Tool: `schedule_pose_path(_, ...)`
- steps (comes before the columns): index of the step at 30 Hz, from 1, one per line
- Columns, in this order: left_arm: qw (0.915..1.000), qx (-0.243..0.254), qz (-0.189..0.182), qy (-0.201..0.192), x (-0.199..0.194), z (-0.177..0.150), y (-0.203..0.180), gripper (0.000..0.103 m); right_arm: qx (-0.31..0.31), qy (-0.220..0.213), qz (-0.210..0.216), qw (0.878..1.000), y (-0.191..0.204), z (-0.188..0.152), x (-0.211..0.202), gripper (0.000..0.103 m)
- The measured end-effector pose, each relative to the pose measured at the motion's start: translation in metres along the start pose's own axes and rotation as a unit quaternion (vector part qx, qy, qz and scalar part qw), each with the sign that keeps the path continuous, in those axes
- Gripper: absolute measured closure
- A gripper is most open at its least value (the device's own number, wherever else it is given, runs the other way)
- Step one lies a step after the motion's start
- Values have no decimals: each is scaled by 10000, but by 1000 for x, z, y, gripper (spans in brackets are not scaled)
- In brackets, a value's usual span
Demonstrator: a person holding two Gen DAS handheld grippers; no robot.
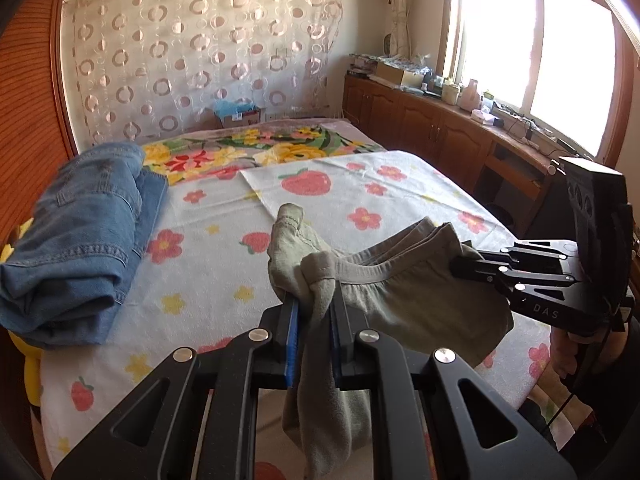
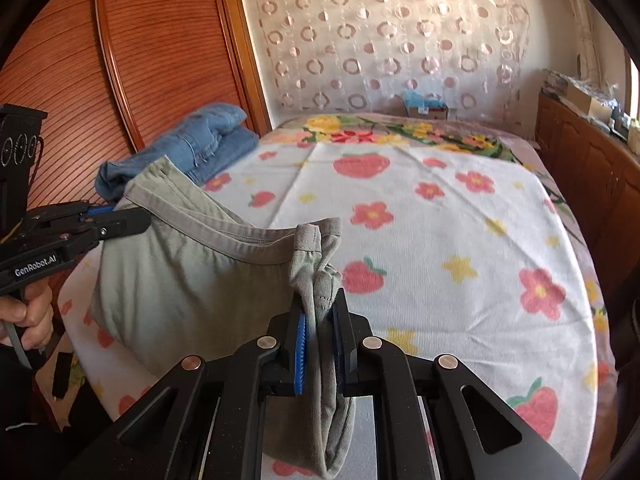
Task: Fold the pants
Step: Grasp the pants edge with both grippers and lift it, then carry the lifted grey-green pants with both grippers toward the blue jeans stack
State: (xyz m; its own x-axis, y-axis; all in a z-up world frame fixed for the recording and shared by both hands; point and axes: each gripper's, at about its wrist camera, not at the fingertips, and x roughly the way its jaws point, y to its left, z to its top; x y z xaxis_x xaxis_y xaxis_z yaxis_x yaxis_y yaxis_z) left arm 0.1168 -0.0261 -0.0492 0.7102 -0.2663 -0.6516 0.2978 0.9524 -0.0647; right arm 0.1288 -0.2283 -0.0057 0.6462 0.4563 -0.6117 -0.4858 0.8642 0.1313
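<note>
A pair of olive-green pants hangs above the bed, stretched by its waistband between both grippers. My left gripper is shut on one end of the waistband, and cloth bunches above and droops below its blue pads. My right gripper is shut on the other end of the pants in the same way. From the left wrist view the right gripper pinches the band at the right. From the right wrist view the left gripper clamps it at the left. The legs hang out of sight below.
Folded blue jeans lie at the bed's left side, next to a wooden slatted wardrobe. A flowered, strawberry-print cover spreads over the bed. Low wooden cabinets with clutter run under the window at right. A person's hand grips the left handle.
</note>
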Motion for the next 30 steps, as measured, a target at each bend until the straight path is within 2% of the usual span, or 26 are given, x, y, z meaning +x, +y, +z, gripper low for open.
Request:
schedule_pose_path(7,9993,-60,114,-341,-24,12,10,89,-192,-423,94,9989,6,18,-24,92)
schedule_pose_path(12,9980,-141,270,-558,-33,20,28,89,-427,-616,177,9970,12,36,-22,92)
schedule_pose_path(19,9961,-258,473,-695,-33,24,54,89,-646,-726,312,9948,20,54,4,92)
schedule_pose_path(30,9951,-396,637,-642,-17,37,82,89,-803,-655,574,9930,3,86,53,92)
